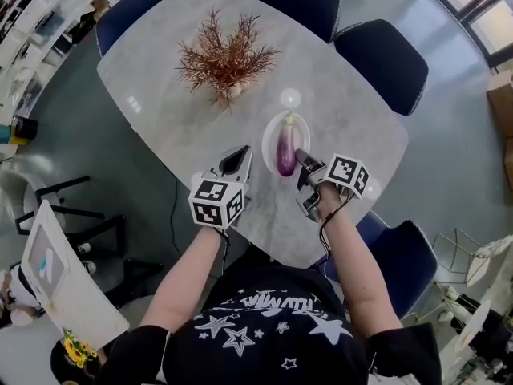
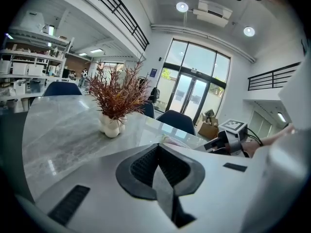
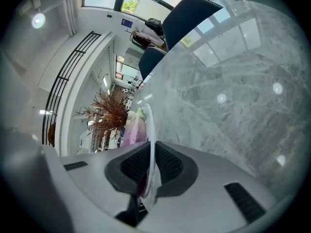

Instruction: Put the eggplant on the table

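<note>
A purple eggplant (image 1: 286,152) with a green cap lies on a small white plate (image 1: 268,139) near the table's near edge. My right gripper (image 1: 300,157) is shut on the plate's near right rim. In the right gripper view the plate rim (image 3: 150,130) runs edge-on between the closed jaws, with the eggplant (image 3: 133,125) just beyond my right gripper (image 3: 148,152). My left gripper (image 1: 240,157) hovers just left of the plate. Seen in its own view, the left gripper (image 2: 158,147) is shut with nothing in it.
The grey marble table (image 1: 160,79) carries a dried reddish plant (image 1: 224,58) in a white vase at its middle. Dark blue chairs (image 1: 383,58) stand around the far and right sides, and one chair (image 1: 401,255) stands at my right. A person's arms hold both grippers.
</note>
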`<action>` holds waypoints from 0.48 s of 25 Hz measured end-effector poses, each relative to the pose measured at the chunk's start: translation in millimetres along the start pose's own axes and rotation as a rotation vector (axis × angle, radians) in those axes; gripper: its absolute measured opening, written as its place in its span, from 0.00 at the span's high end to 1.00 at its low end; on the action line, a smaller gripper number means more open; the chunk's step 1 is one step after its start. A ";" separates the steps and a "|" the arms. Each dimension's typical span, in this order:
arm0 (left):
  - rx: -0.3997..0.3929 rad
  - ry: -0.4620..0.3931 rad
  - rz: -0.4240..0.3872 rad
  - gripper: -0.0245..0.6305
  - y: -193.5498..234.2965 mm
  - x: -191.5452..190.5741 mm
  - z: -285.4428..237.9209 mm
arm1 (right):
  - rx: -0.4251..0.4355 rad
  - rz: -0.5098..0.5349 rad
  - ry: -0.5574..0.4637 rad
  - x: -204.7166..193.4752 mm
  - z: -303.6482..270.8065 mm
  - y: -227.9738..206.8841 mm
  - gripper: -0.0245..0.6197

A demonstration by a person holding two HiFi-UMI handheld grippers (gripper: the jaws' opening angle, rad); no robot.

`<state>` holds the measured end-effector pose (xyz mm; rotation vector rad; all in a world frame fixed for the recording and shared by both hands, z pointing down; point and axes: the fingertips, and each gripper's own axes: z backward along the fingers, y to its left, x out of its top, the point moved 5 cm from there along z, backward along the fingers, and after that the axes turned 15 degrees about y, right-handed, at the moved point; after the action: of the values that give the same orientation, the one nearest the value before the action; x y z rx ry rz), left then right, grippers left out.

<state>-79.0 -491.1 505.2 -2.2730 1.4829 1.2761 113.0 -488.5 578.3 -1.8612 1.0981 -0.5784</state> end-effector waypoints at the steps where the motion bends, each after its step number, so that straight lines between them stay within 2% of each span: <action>1: 0.005 0.004 0.004 0.95 1.5 0.8 -3.1 | -0.003 -0.010 -0.002 3.7 -1.6 -3.3 0.93; 12: 0.009 0.056 0.008 0.95 -4.6 -2.2 -34.5 | -0.042 -0.090 -0.018 24.3 -10.0 -38.2 0.93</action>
<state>-55.9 -505.4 527.0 -2.3178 1.5148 1.2143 135.3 -505.3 615.3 -1.9562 1.0265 -0.5933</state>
